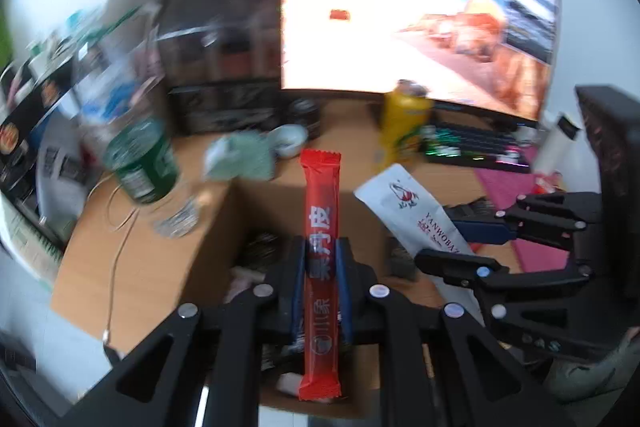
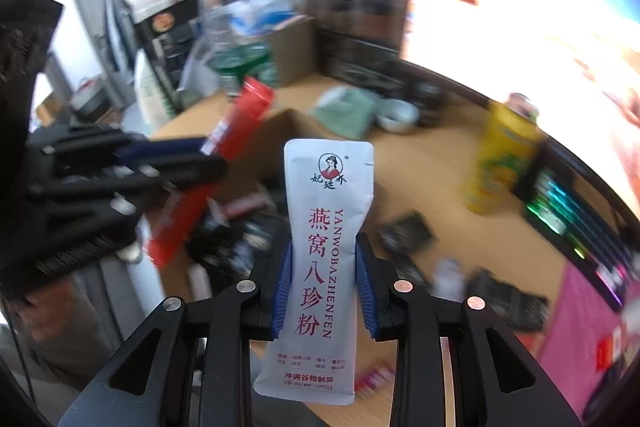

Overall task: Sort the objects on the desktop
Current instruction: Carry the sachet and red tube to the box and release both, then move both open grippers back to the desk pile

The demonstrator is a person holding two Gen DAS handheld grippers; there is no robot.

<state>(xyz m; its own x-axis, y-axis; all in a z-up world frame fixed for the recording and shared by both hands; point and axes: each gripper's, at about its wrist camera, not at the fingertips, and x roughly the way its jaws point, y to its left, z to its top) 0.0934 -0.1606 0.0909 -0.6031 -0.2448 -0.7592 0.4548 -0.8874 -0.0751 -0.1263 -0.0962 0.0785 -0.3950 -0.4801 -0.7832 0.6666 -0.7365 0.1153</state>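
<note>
My left gripper [image 1: 322, 263] is shut on a long red snack packet [image 1: 321, 227], held upright above an open cardboard box [image 1: 224, 227]. My right gripper [image 2: 325, 267] is shut on a white sachet [image 2: 326, 211] with red Chinese print, also upright. In the left wrist view the right gripper [image 1: 460, 241] shows at the right with the white sachet [image 1: 408, 207] in it. In the right wrist view the left gripper [image 2: 200, 159] shows at the left with the red packet [image 2: 236, 123]. Both hang over the wooden desk [image 1: 132, 267].
A green can [image 1: 142, 163], a pale green pouch [image 1: 240, 157], a small white bowl [image 1: 288, 139] and a yellow bottle [image 1: 404, 123] stand behind the box. A monitor [image 1: 400, 7], keyboard [image 1: 472, 143] and pink mat [image 2: 580, 331] lie right. Dark packets [image 2: 404, 233] lie on the desk.
</note>
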